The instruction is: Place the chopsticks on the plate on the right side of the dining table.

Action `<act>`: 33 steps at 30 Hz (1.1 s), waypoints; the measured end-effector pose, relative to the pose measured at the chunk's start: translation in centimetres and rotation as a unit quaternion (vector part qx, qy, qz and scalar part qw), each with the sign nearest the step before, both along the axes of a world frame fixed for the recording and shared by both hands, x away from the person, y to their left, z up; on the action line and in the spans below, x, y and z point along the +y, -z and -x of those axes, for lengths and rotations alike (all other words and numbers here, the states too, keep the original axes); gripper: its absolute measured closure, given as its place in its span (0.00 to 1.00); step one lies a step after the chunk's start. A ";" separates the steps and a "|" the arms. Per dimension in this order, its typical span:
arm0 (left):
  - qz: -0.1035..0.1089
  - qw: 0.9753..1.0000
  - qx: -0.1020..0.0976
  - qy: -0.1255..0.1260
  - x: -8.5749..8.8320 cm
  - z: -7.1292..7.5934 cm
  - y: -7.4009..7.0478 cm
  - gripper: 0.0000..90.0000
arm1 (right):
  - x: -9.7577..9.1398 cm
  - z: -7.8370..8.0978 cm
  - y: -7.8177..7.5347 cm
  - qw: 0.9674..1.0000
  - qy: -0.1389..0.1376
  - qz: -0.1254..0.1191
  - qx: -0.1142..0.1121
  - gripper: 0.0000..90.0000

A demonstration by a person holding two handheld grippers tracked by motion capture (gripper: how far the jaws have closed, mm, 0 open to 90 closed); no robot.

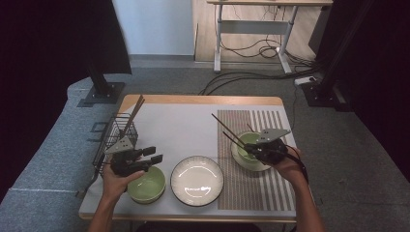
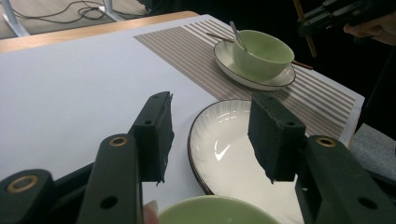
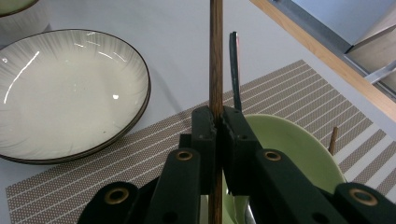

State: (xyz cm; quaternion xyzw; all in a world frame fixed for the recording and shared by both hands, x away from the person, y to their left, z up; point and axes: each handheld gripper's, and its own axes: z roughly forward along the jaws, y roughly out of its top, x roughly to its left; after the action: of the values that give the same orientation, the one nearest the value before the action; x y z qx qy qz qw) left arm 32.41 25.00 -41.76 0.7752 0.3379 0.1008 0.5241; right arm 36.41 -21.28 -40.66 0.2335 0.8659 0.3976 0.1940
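Observation:
My right gripper (image 1: 249, 149) hovers over a green bowl (image 1: 250, 145) on a white saucer (image 1: 241, 162) and is shut on a brown chopstick (image 1: 225, 126) that points up and to the left. In the right gripper view its jaws (image 3: 218, 126) pinch the chopstick (image 3: 215, 56) just in front of the bowl (image 3: 289, 154), beside a dark spoon handle (image 3: 235, 65). A second chopstick (image 2: 219, 37) lies across the saucer (image 2: 275, 81). My left gripper (image 1: 149, 155) stands open with nothing in it, above a second green bowl (image 1: 146, 184); its jaws (image 2: 210, 135) face the white plate (image 2: 229, 154).
A white plate (image 1: 197, 180) sits at the front centre. The striped placemat (image 1: 251, 188) covers the table's right part. A black wire basket (image 1: 116, 137) at the left edge holds upright chopsticks (image 1: 135, 112). The table's wooden far edge (image 1: 203, 99) borders grey floor.

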 end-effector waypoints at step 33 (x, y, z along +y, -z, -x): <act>0.009 1.000 0.001 -0.004 0.5 0.1 -0.1 0.55 | -3.9 0.1 0.9 0.997 0.074 -0.016 0.011 0.94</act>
State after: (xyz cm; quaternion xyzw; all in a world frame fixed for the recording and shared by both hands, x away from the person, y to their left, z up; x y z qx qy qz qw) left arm 32.28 25.50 -41.71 0.7692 0.3425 0.0997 0.5302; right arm 36.32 -25.22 -41.51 0.3046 0.8418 0.3934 0.2095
